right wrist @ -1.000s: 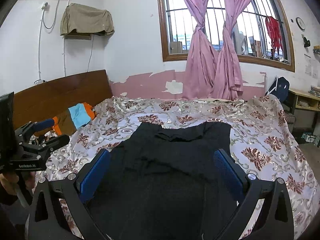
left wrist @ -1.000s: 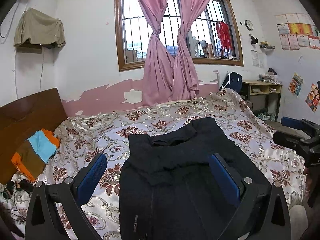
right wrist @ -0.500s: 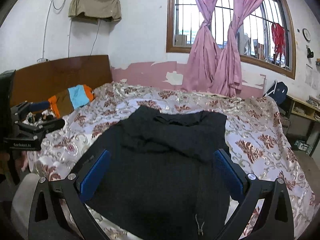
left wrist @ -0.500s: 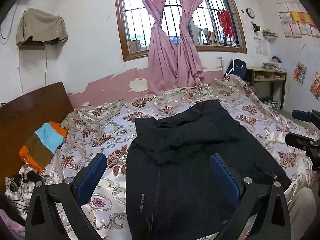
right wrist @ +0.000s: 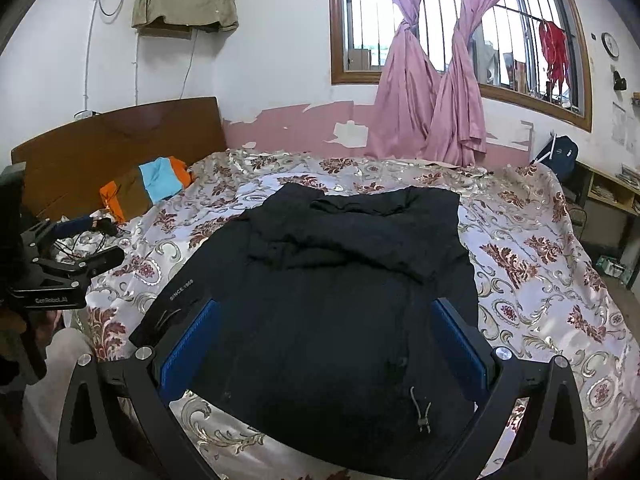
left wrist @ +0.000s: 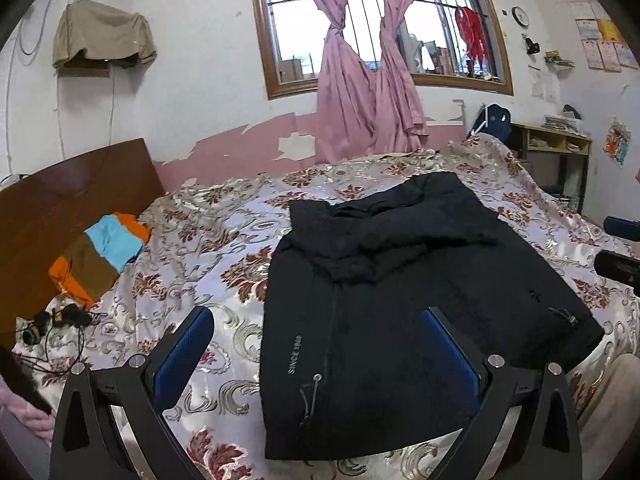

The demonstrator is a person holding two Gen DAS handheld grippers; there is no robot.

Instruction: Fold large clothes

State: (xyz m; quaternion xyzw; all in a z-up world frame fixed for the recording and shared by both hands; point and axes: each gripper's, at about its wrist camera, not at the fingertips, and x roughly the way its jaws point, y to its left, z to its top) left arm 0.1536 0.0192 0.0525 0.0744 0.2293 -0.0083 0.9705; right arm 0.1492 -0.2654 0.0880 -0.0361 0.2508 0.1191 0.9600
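A large black jacket [left wrist: 400, 292] lies flat on the floral bedspread [left wrist: 208, 240], hem toward me, with its sleeves folded across the chest. It also shows in the right wrist view [right wrist: 340, 280]. White lettering runs along its left edge [left wrist: 295, 354]. My left gripper [left wrist: 320, 344] is open and empty, held above the jacket's near left part. My right gripper [right wrist: 326, 336] is open and empty, above the jacket's near hem. The left gripper shows at the left edge of the right wrist view [right wrist: 68, 264].
A folded orange, blue and brown garment [left wrist: 100, 256] lies by the wooden headboard [left wrist: 60, 200]. Black headphones and cables [left wrist: 52, 320] lie at the bed's left edge. A desk [left wrist: 556, 148] stands at the right. Pink curtains [left wrist: 368, 80] hang at the window.
Both grippers have pulled back and risen from the jacket, so more of its hem and the bed's near edge is in view. Both stay open.
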